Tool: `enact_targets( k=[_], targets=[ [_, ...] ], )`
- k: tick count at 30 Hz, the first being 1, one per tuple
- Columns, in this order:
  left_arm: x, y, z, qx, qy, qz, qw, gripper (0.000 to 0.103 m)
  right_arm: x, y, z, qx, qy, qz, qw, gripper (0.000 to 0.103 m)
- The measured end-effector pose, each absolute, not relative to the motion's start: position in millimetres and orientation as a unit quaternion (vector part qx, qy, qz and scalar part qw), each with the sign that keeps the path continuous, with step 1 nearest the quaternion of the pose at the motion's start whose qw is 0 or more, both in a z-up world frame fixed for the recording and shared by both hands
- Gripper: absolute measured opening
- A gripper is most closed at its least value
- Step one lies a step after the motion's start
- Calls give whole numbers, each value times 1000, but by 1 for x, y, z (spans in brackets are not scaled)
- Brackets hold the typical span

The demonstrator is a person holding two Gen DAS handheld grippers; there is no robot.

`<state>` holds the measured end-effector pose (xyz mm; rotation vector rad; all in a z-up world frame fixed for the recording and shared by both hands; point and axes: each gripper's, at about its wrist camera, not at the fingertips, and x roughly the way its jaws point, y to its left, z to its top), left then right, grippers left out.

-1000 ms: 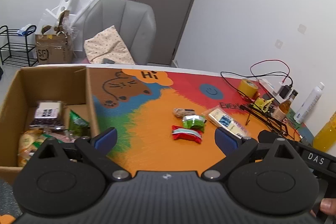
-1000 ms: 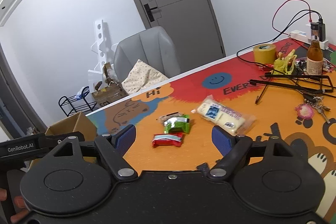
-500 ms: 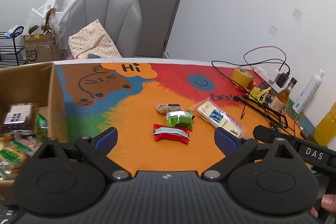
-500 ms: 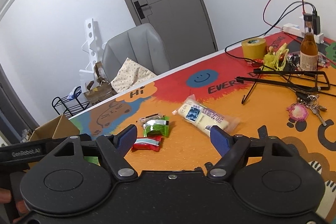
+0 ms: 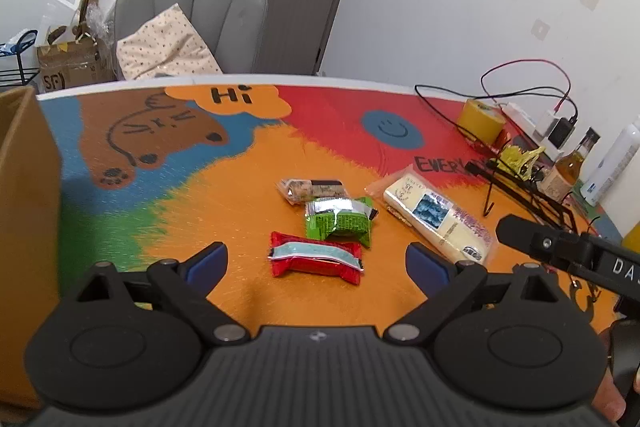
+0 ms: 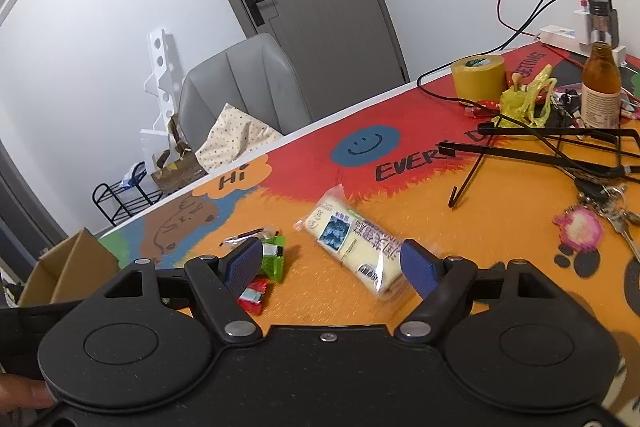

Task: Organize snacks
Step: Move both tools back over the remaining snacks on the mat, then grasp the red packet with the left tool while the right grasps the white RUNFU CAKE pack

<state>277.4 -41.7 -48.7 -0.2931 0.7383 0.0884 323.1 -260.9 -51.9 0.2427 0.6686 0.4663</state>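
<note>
Several snacks lie on the colourful table mat. A red packet (image 5: 315, 258) sits just ahead of my open left gripper (image 5: 316, 259), between its blue fingertips but untouched. Behind it are a green packet (image 5: 340, 220) and a small brown bar (image 5: 312, 189). A long pale cracker pack (image 5: 434, 215) lies to the right. In the right wrist view that pack (image 6: 354, 241) lies between the blue pads of my open right gripper (image 6: 334, 261), with no contact visible. The green packet (image 6: 274, 259) and red packet (image 6: 253, 295) show beside its left finger. A cardboard box (image 5: 28, 211) stands at the left.
At the table's right are a yellow tape roll (image 6: 478, 75), a brown bottle (image 6: 600, 87), a black wire stand (image 6: 560, 147), keys (image 6: 600, 203), cables and a power strip. A grey chair (image 5: 192, 15) with a cushion stands behind the table.
Both grippers moved forward and down toward the snacks, which now look larger. The box has slid to the left view's edge, its contents out of sight. The cracker pack now lies between the right pads.
</note>
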Motion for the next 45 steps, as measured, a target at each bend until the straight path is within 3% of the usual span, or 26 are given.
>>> enact_targets(
  k=[11,19,20,25,27,30,45],
  targets=[
    [309,-47,-77,-145,383,59,910,79,355,-244,-64,99,333,217,912,77],
    [312,-62,-86,-106,379,70,916,78,362,-226,-80,66,351,200,913,77],
    [312,-64,-86,-102,378,72,917,72,362,-225,-82,65,357,201,910,76],
    [309,-62,-85,-89,373,75,920,51,350,-216,-89,25,374,195,906,60],
    [307,-58,-85,-97,371,71,921,47,348,-216,-88,22,378,192,905,39],
    [303,-54,-83,-109,368,66,921,44,345,-222,-86,38,386,200,900,32],
    [264,-45,-63,-125,356,45,925,22,303,-223,-68,59,370,215,902,25]
  ],
)
